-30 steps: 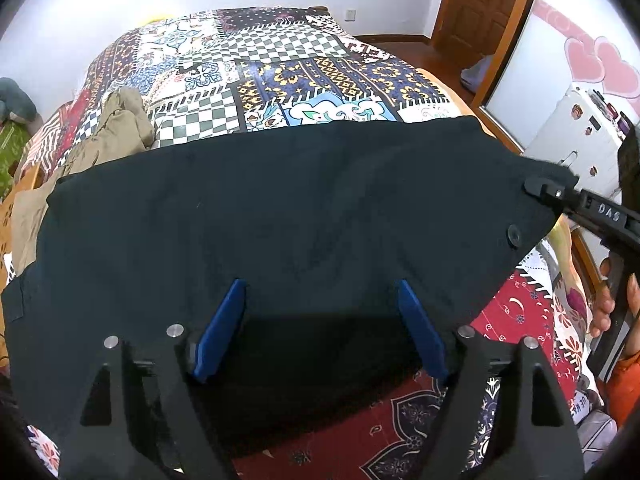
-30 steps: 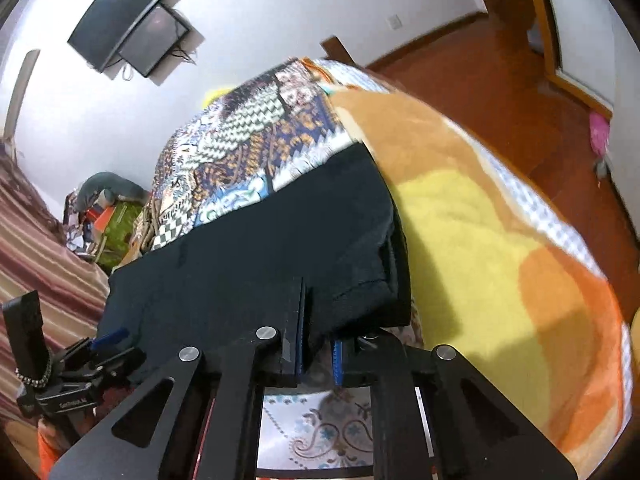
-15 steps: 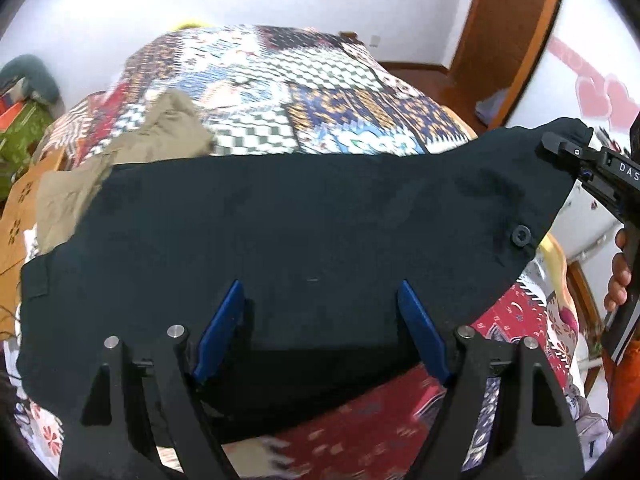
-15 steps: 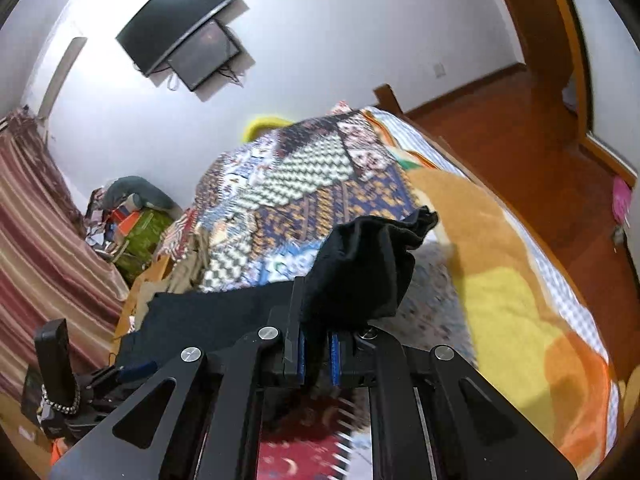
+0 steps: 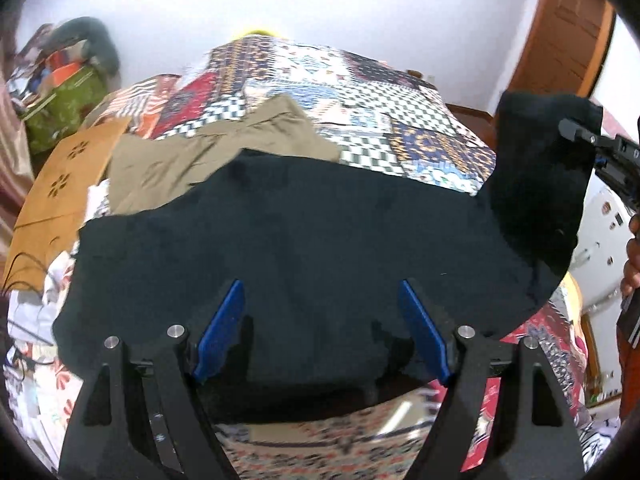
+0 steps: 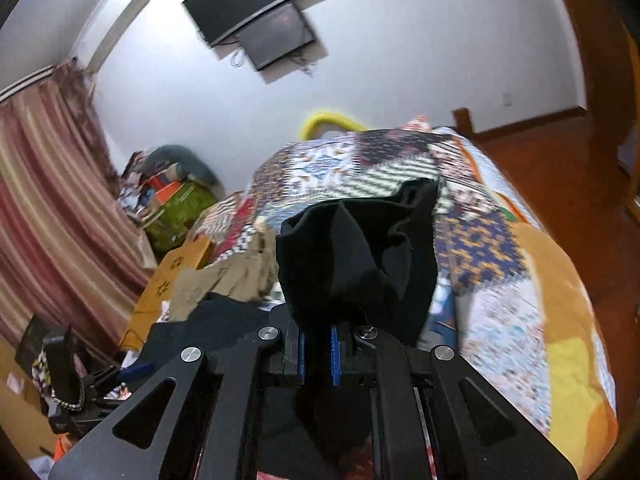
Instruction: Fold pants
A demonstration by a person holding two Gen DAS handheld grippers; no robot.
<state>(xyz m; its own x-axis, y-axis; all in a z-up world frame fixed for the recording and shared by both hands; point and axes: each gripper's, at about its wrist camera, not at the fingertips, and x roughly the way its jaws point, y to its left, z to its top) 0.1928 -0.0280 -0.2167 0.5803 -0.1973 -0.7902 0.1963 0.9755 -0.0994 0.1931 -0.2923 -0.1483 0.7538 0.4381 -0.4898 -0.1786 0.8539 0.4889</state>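
Pants (image 5: 320,240): black, spread across the near half of the bed, right in front of both cameras.

Left gripper (image 5: 320,332): blue pads (image 5: 222,330) stand wide apart, poised over the near part of the fabric. Cloth fills the space under and between them, but the pads aren't pressing on it. Can't tell if the tips touch the cloth.

Right gripper (image 6: 318,350): jaws pinched together on a bunched corner of the pants (image 6: 356,256). Fabric balloons up above the pads in a loose dark fold and hangs below them too. In the left wrist view that same corner is lifted off the bed at the right edge, with the right gripper (image 5: 576,132) biting into it and a hand (image 5: 632,256) partly visible below, at the frame edge.

Left gripper also shows low left in the right wrist view (image 6: 132,370), dim and small.

Just beyond the black cloth, on the left: tan garment (image 5: 208,148), crumpled, its near edge tucked under or touching the pants.

Under everything: patchwork quilt (image 5: 360,92), with an orange-yellow blanket (image 6: 560,320) along the right side.

Left of the bed: green bag (image 6: 180,208) in a clutter pile, striped curtain (image 6: 52,208).

Far wall: mounted TV (image 6: 256,4). Wooden door (image 5: 568,28) far right.
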